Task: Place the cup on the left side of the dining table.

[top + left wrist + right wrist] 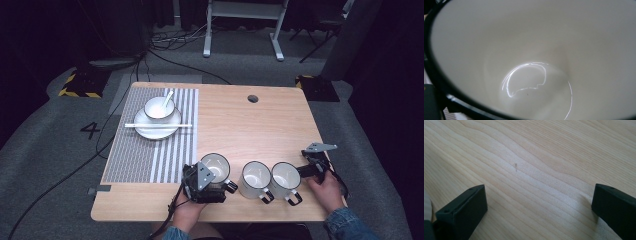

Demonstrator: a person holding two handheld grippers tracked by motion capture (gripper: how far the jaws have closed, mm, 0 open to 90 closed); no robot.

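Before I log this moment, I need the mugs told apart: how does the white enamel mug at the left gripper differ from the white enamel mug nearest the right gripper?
The white enamel mug at the left gripper stands apart from the other two, at the striped placemat's edge; the white enamel mug nearest the right gripper sits beside the middle mug. The left gripper is at its mug; the right gripper, jaws open, holds nothing. Both are upright, empty, dark-rimmed.

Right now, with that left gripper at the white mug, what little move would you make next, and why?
Probably lift the leftmost white enamel mug with the black rim a little and carry it toward the grey striped placemat. The left gripper sits right at it, its camera looking into the empty mug, though the grip itself is hidden. The right gripper is open over bare wooden table.
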